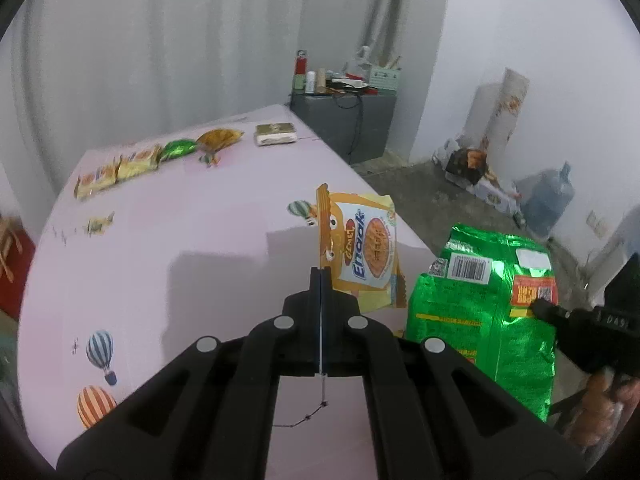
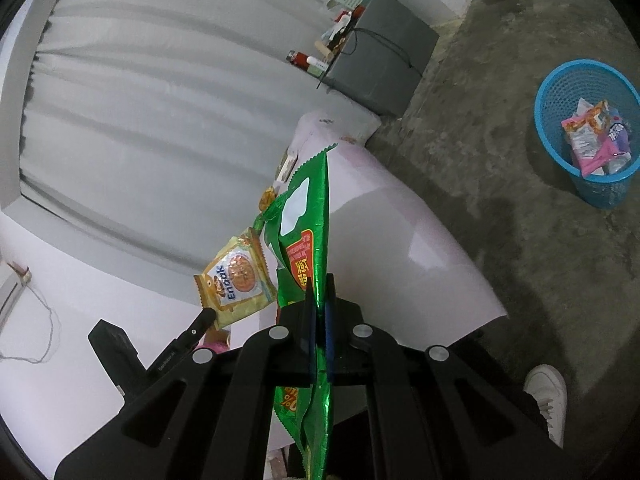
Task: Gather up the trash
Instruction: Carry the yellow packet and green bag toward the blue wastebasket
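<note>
1. Left gripper [image 1: 321,276]: jaws together, clamped on lower edge of yellow packet [image 1: 362,248]. Packet held upright at centre of left view, lifted off table [image 1: 180,240]; edge grip leaves body hanging free for release.
2. Right gripper [image 2: 318,296]: jaws pressed onto green bag [image 2: 310,232]. Bag runs through jaws, top toward centre of right view, tail drooping below the jaws; mid-body grip likely chosen to control a long, limp foil.
3. Both items in the air, near each other beside table edge. Same green bag visible at lower right of left view [image 1: 480,312]; same yellow packet at centre left of right view [image 2: 236,280].
4. Blue bin [image 2: 588,132]: on floor, upper right of right view, well apart from grippers, already holding wrappers. Judged destination for both items.
5. Remaining trash: row of wrappers [image 1: 136,164] along far table edge, upper left of left view; one small scrap [image 1: 100,224] nearer.
6. Judged stage: carry toward bin. Risk: foil slipping from jaws.
</note>
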The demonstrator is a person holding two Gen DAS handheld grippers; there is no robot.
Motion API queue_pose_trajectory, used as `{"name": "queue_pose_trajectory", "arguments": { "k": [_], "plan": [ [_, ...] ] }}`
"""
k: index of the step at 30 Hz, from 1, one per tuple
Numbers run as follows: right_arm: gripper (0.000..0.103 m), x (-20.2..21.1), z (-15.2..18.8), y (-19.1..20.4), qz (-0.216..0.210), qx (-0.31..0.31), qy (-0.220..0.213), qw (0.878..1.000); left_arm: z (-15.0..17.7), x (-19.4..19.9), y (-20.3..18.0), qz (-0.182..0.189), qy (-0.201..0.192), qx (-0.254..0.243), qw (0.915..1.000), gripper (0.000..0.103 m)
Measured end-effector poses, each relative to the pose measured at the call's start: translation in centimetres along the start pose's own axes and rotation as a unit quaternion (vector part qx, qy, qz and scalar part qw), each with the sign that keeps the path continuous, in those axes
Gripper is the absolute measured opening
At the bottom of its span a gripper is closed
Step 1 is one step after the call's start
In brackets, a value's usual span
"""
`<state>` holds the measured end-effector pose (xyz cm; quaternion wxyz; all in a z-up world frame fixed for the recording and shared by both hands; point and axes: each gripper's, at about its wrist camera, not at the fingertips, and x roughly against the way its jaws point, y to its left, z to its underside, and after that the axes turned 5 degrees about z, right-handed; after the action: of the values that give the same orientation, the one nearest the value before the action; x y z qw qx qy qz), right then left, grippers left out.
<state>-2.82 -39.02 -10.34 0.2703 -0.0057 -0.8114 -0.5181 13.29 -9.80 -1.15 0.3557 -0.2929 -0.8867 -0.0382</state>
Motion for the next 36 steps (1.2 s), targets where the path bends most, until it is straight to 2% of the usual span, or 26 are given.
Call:
{"name": "queue_pose_trajectory", "arguments": {
  "k": [2,6,15,31,36],
  "plan": [
    [0.003,0.2,-0.1,-0.3,-0.001,-0.006,-0.002,1.0,-0.2,-0.2,-1.3,-0.012,-0.005,-0.026,0.9996,0.0],
    [0.003,1.0,-0.4,-0.9,0.0,-0.016,-0.009,1.0,-0.7,-0.8,-3.3,-0.017,-0.005,-0.049,0.9986,0.0],
    [0.003,2.7,-1.1,-1.7,0.013,-0.03,-0.034,0.999,-1.5,-1.2,-6.7,-0.011,-0.021,-0.092,0.9955,0.0],
    [0.003,4.6,-1.9,-3.4,0.024,-0.055,-0.063,0.996,-2.5,-2.4,-10.8,0.002,-0.037,-0.134,0.9903,0.0],
    [0.003,5.2,-2.3,-4.3,0.023,-0.071,-0.072,0.995,-2.8,-3.6,-11.6,0.019,-0.029,-0.138,0.9899,0.0]
  ]
}}
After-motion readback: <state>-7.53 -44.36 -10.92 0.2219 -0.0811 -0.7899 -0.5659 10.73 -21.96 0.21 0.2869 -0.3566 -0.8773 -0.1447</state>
